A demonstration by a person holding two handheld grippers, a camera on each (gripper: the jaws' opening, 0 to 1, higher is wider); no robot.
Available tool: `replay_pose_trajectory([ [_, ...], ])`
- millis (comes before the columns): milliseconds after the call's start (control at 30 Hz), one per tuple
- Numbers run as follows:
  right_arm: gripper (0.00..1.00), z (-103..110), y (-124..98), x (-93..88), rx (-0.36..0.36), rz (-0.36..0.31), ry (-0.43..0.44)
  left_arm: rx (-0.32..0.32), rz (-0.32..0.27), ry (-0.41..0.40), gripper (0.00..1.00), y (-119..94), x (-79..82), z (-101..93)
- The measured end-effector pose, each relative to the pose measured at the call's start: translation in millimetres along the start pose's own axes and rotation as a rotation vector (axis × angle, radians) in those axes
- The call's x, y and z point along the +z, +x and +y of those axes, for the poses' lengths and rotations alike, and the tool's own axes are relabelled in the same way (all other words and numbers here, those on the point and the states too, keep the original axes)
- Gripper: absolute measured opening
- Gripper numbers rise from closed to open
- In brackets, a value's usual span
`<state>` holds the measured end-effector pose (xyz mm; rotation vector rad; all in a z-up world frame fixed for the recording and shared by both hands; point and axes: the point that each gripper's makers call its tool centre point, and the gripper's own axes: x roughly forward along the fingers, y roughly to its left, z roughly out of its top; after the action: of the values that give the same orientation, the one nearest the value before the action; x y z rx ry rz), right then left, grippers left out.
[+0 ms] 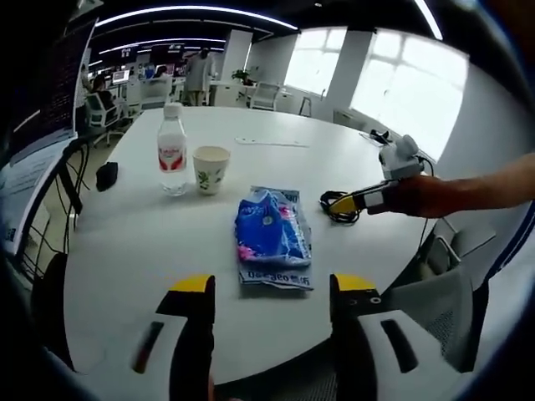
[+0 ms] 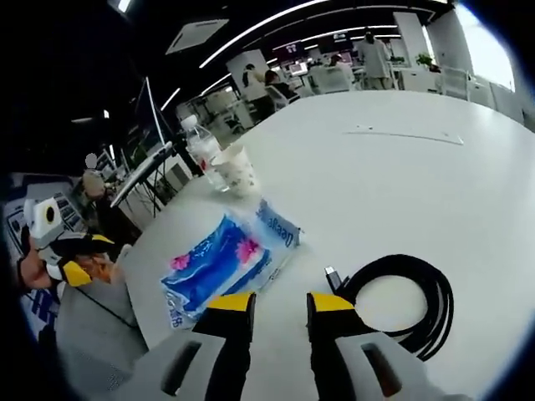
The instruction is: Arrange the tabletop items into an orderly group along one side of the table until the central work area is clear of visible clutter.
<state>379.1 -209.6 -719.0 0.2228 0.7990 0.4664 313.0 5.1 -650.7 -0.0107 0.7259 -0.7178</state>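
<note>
left gripper (image 1: pixel 272 292): jaws apart, empty, bottom centre | right gripper (image 2: pixel 280 305): jaws apart, empty, bottom centre | blue packet (image 1: pixel 272 234): frame centre on white table (image 1: pixel 125 251) | water bottle (image 1: pixel 172 150), paper cup (image 1: pixel 210 170): upper left, side by side | black cable (image 2: pixel 410 301): lower right, coiled

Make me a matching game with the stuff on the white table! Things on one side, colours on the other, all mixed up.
Things:
1. water bottle
2. paper cup
3. tissue pack
4. coiled cable

Colours:
A. blue with pink flowers
B. black
C. clear with a red label and white cap
D. cream with a small leafy print

Pairs: 1-C, 2-D, 3-A, 4-B
</note>
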Motion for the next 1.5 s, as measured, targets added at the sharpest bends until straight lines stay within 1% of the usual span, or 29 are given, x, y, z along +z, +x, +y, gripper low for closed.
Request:
replay_pose_trajectory([
  [367, 0.24, 15.2, 14.7, 10.7, 0.033, 0.023, -0.048, -0.018, 0.011, -0.088, 0.52, 16.7, -6.4, -10.3],
  [533, 0.25, 21.8, 22.6, 18.1, 0.048, 0.042, -0.084, -0.021, 0.037, -0.113, 0.48, 28.2, -11.5, -15.4],
  [600, 0.26, 26.6, 24.9, 23.0, 0.058, 0.047, -0.097, -0.045, 0.040, -0.128, 0.46, 34.3, -14.1, -17.7],
  [733, 0.26, 31.4, 31.4, 28.5, 0.071, 0.054, -0.124, -0.061, 0.071, -0.147, 0.43, 44.3, -21.8, -19.3],
  [833, 0.26, 36.0, 36.5, 30.9, 0.079, 0.065, -0.143, -0.062, 0.076, -0.159, 0.42, 49.7, -22.3, -20.9],
  [967, 0.27, 41.4, 43.4, 34.1, 0.091, 0.083, -0.166, -0.057, 0.085, -0.195, 0.38, 59.1, -21.9, -21.2],
  [1067, 0.28, 42.8, 50.3, 35.8, 0.097, 0.096, -0.174, -0.052, 0.093, -0.190, 0.35, 65.5, -19.9, -21.5],
  [1133, 0.29, 45.5, 54.5, 36.2, 0.103, 0.111, -0.180, -0.055, 0.106, -0.177, 0.34, 71.8, -19.7, -21.9],
  [1267, 0.31, 49.0, 63.2, 37.1, 0.106, 0.138, -0.213, -0.050, 0.138, -0.178, 0.30, 82.1, -21.5, -23.0],
  [1500, 0.33, 49.1, 75.3, 37.9, 0.110, 0.164, -0.244, -0.041, 0.159, -0.209, 0.25, 95.9, -21.5, -26.2],
])
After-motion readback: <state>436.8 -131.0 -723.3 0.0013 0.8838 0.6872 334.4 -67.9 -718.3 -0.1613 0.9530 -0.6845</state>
